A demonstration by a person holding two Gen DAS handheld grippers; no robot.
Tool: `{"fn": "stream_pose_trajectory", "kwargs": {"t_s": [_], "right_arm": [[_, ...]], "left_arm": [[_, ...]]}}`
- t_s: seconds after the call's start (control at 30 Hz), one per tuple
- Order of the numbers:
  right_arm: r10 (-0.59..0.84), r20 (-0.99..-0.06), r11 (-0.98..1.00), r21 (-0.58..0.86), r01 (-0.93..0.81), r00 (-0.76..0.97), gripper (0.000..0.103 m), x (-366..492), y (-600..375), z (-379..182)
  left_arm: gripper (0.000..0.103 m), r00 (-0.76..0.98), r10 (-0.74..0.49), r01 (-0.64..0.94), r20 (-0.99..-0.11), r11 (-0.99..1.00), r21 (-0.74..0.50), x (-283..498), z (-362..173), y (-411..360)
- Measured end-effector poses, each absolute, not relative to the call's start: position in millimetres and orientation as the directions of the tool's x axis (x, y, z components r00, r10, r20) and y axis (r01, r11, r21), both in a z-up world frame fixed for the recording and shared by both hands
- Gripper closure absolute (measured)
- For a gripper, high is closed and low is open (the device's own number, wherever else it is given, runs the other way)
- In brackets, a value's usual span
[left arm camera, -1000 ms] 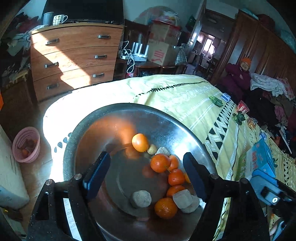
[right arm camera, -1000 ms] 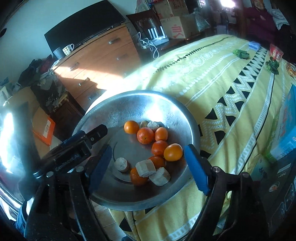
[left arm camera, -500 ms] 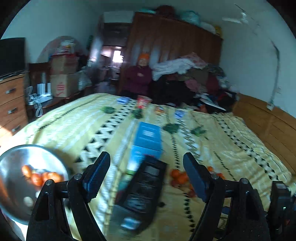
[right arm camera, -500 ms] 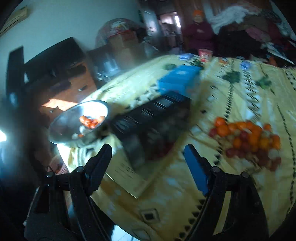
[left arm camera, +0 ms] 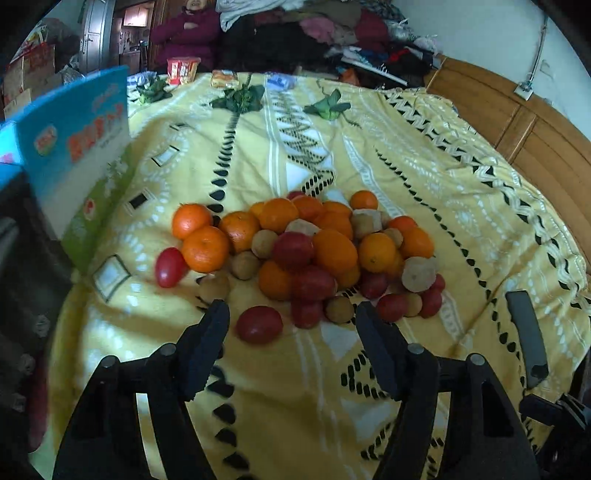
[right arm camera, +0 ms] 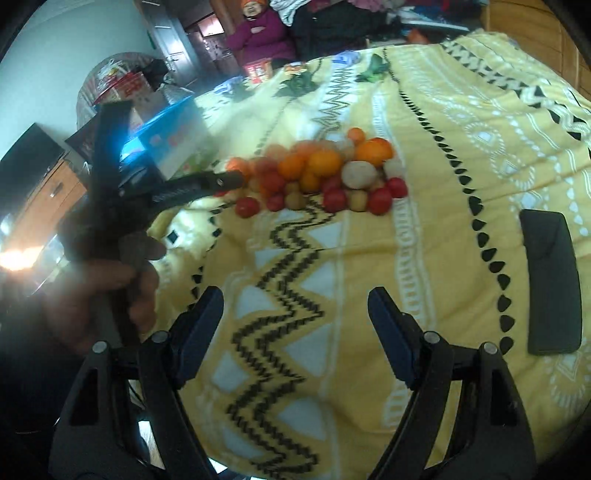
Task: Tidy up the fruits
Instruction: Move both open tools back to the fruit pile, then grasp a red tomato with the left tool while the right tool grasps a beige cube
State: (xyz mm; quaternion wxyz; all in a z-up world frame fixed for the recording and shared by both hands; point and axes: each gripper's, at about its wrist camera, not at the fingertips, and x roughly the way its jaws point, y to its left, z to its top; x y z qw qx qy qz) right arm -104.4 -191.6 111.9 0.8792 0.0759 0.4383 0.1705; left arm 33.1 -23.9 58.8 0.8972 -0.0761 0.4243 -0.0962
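Left tongs (left arm camera: 291,321) stand wide open and empty, low over the yellow patterned blanket (left arm camera: 424,155), tips just short of the near edge of the fruit pile (left arm camera: 306,251). Right tongs (right arm camera: 295,306) also wide open, nothing held, well back from the pile with bare blanket between the fingers. Nearest to the left tips: one loose red fruit (left arm camera: 259,324), lying apart from the heap and roughly between the fingers; a small brown fruit (left arm camera: 339,309) just beyond, by the right finger. Behind these, oranges (left arm camera: 205,248), red and brown pieces heaped and touching one another; another red one (left arm camera: 170,266) sits at the left fringe. A blue box (left arm camera: 74,147) stands to the left of the pile; a dark flat object (left arm camera: 524,332) lies to the right. Farther off, green leafy bits (left arm camera: 240,98) and small packets on the blanket, then a seated person (left arm camera: 184,29) and piled clothes. No bowl or other destination in view. Judgement: step in hand is picking the next piece. Best candidate is the loose red fruit: centre it between the fingers, come down straight, close gently since it may be soft and round enough to roll. Avoid nudging the heap; stacked pieces would likely scatter.
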Motion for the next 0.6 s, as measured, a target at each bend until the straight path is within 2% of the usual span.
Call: {"fn": "stream_pose_trajectory", "kwargs": {"t_s": [0.17, 0.23, 0.3, 0.6], "right_arm": [[0.357, -0.754, 0.934, 0.296, -0.200, 0.551, 0.022, -96.1, -212.7, 97.7], [0.357, -0.755, 0.934, 0.304, -0.190, 0.550, 0.022, -92.3, -218.0, 93.1], [0.358, -0.755, 0.933, 0.310, -0.183, 0.550, 0.022, -90.4, -221.6, 89.1], [0.369, -0.755, 0.929, 0.319, -0.188, 0.542, 0.022, -85.9, -223.5, 85.4]], "left_arm": [[0.036, 0.608, -0.222, 0.082, -0.762, 0.972, -0.219, 51.8, 45.1, -31.8], [0.045, 0.595, -0.219, 0.073, -0.774, 0.973, -0.219, 56.6, 40.6, -33.7], [0.048, 0.591, -0.216, 0.078, -0.777, 0.974, -0.211, 60.7, 38.5, -36.1], [0.049, 0.601, -0.198, 0.078, -0.774, 0.979, -0.189, 66.0, 32.7, -41.9]]}}
